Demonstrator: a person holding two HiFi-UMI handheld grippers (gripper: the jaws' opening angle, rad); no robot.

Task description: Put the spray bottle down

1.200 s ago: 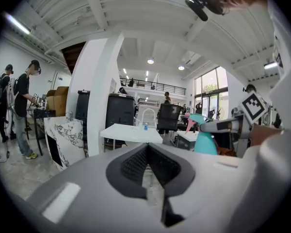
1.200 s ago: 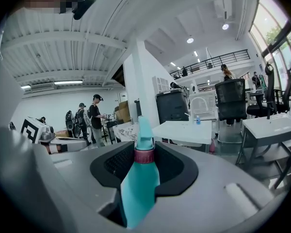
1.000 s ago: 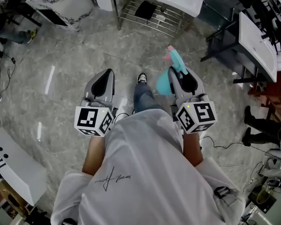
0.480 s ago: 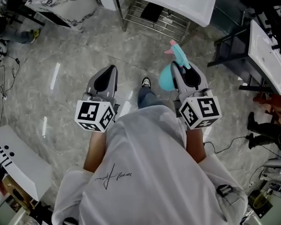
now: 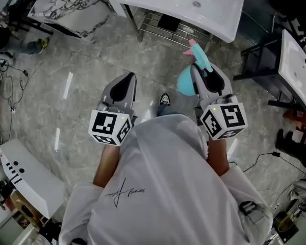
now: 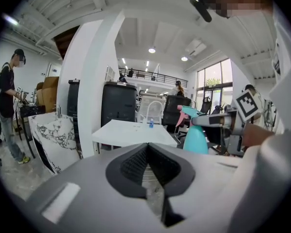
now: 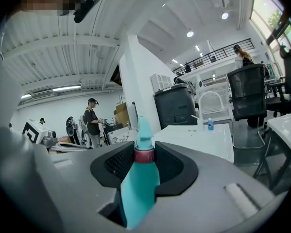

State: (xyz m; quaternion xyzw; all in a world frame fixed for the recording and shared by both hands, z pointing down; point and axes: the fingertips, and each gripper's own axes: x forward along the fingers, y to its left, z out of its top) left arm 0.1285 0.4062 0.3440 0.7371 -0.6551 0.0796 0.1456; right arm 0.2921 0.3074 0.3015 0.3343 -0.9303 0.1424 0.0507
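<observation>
The spray bottle [image 5: 185, 81] is teal with a pink trigger, and my right gripper [image 5: 198, 70] is shut on its neck, carrying it upright above the floor. In the right gripper view the bottle [image 7: 138, 183] fills the gap between the black pads, clamped just below its red collar. My left gripper [image 5: 125, 81] is level with it on the left, shut, with nothing between its pads; the left gripper view shows its tips [image 6: 146, 147] meeting. That view also catches the bottle [image 6: 196, 136] off to the right. A white table [image 5: 194, 6] lies ahead.
A small blue bottle [image 6: 151, 124] stands on the white table, with a wire rack [image 5: 168, 27] underneath. A marble-patterned table [image 5: 66, 4] is at the far left, a black-framed white table [image 5: 298, 65] at the right, and a white cabinet [image 5: 20, 172] at the near left. A person [image 7: 93, 123] stands further back.
Both grippers have travelled forward together with the person's steps, and the white table has come closer. The bottle has stayed in the right gripper's grip, and the left stays shut.
</observation>
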